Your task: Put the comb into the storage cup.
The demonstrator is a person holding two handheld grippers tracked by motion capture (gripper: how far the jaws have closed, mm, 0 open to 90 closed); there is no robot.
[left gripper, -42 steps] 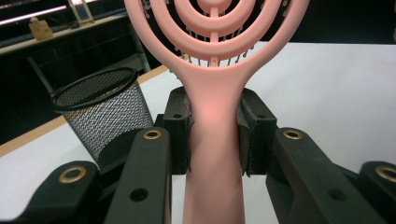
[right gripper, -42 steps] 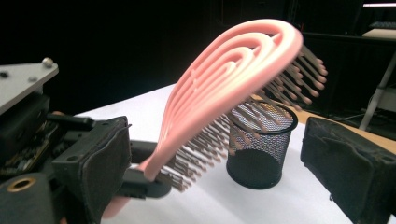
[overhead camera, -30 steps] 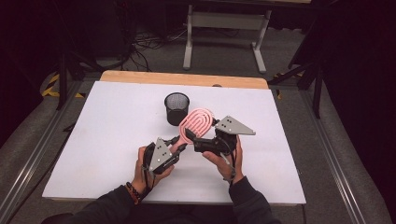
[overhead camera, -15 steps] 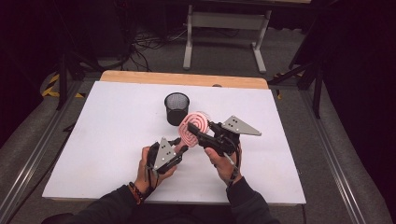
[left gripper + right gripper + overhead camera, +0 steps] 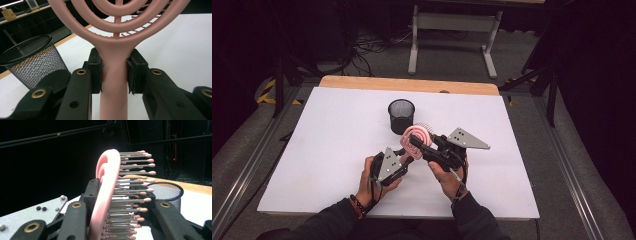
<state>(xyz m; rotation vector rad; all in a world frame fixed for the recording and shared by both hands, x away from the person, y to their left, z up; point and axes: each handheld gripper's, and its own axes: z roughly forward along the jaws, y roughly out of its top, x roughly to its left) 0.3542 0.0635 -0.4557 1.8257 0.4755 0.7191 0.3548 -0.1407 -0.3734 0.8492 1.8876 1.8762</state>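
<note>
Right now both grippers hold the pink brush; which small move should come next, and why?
Probably open the left gripper: the right gripper has just closed its jaws across the pink brush head, so the handle grip looks spare for carrying it to the mesh cup.

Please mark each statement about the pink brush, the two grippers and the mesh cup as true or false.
1. The left gripper clamps the brush at its handle. True.
2. The right gripper is open and empty. False: it has just closed across the brush head, on its back and bristles.
3. The brush stands inside the cup. False: it is held in front of the cup.
4. The cup stands upright on the table. True.
</note>
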